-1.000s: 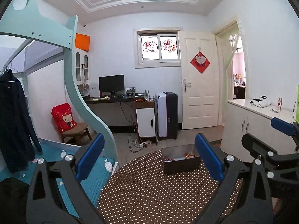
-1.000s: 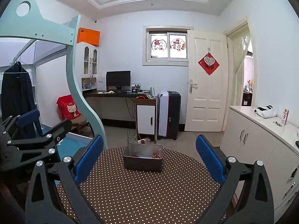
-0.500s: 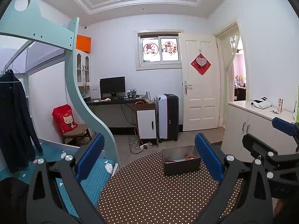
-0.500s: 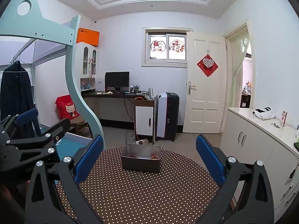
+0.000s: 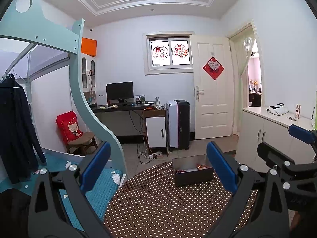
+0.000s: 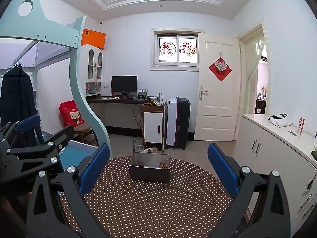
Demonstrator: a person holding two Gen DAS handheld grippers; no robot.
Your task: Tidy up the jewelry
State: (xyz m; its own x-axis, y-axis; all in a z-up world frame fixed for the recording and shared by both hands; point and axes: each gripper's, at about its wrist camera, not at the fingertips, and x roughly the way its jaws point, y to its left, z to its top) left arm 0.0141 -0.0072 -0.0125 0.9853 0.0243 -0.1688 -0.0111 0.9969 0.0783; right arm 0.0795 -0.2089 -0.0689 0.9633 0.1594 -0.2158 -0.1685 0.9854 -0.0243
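Matt metal tray on polka-dot cloth tablecloth

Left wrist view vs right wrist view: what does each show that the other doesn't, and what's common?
Only the left wrist view shows the right gripper, at its right edge, and the bed's teal mattress beside the table.

Only the right wrist view shows the left gripper, at its left edge, and the full front of the orange box on the cabinet.

Both share the polka-dot table, the open grey box at its far side with dark beads and an orange-red piece inside, and open, empty jaws.
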